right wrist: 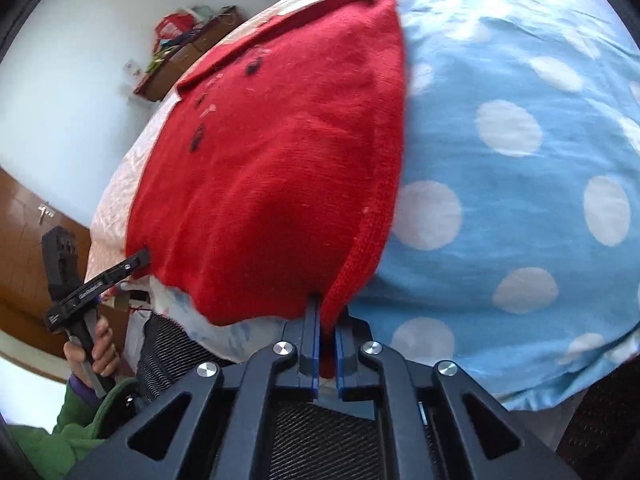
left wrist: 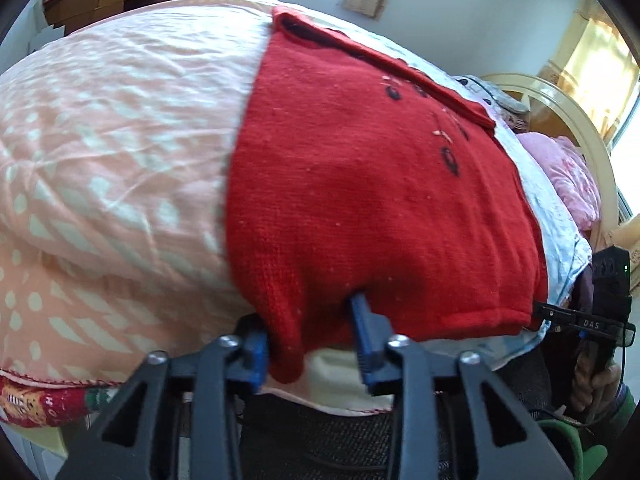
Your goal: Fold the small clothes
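Between both claws hangs the sweater (left wrist: 360,200) hem, right gripper (right wrist: 327,344) pinching one corner, left gripper (left wrist: 312,344) spread around the other, ready to fold.

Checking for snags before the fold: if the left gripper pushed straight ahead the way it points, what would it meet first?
Probably the red sweater itself: the left gripper already straddles its near hem, with knit between the blue fingers. Past that lies the pink quilt.
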A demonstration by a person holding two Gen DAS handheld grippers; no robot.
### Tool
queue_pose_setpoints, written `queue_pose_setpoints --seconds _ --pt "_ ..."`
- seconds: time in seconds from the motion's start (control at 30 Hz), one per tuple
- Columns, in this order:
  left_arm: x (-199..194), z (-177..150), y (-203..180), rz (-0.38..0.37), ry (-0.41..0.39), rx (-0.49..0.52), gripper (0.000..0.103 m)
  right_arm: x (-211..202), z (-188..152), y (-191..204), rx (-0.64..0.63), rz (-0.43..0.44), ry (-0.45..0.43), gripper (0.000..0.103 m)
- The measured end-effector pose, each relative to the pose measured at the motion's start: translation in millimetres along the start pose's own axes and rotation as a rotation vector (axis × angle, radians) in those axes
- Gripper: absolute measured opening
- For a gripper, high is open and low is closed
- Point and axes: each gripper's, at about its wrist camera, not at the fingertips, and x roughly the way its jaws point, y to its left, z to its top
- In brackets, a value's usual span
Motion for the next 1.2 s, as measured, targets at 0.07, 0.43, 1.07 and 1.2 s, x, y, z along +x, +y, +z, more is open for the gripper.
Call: queue_pose_setpoints --seconds 0.07,0.43,1.07,1.2 --pt "0 5 -5 -0.006 0.007 -0.005 0.023 -6 0 6 -0.018 0.032 0.006 0.005" --pt "-45 54 -12 -0.126 -0.025 -0.05 0.012 -80 48 13 0.083 0.344 -0.164 0.005" --pt "58 218 20 0.028 0.087 -0.086 0.02 -20 177 -58 0.371 0.204 -0.257 0.014" --pt "28 219 24 0.053 -0.018 -0.034 0.073 -36 173 -59 0.354 0.259 -0.326 0.046"
